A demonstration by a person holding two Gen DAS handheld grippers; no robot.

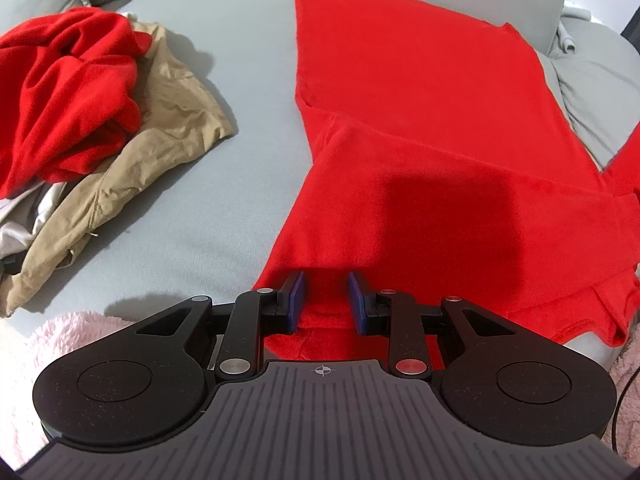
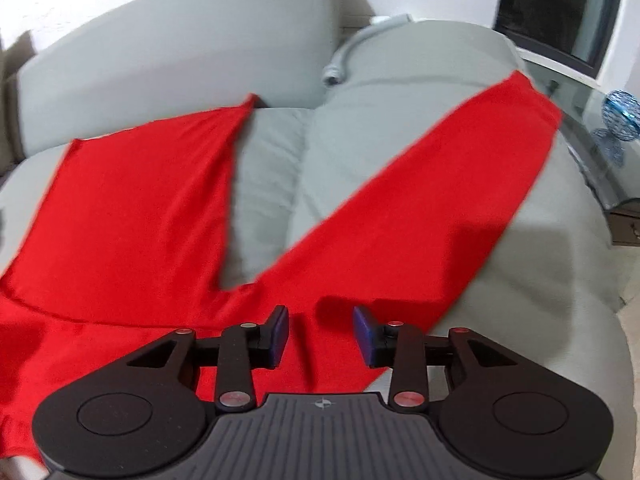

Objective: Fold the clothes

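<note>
Red trousers (image 1: 420,120) lie spread on the grey sofa seat (image 1: 224,160). In the right wrist view their two legs (image 2: 132,208) fan out in a V, one toward the backrest and one over the right cushion. My left gripper (image 1: 326,302) hovers over the near edge of the red cloth. Its blue pads (image 1: 297,300) stand apart, with a strip of fabric lying between them, not pinched. My right gripper (image 2: 322,336) is open above the crotch area, with only flat red cloth under the gap between its fingers.
A heap of clothes sits at the left of the seat: a crumpled red garment (image 1: 68,92) on a tan one (image 1: 168,120). Pink fluffy fabric (image 1: 60,340) lies at the near edge. A glass side table (image 2: 600,152) with a blue ornament (image 2: 620,114) stands to the right.
</note>
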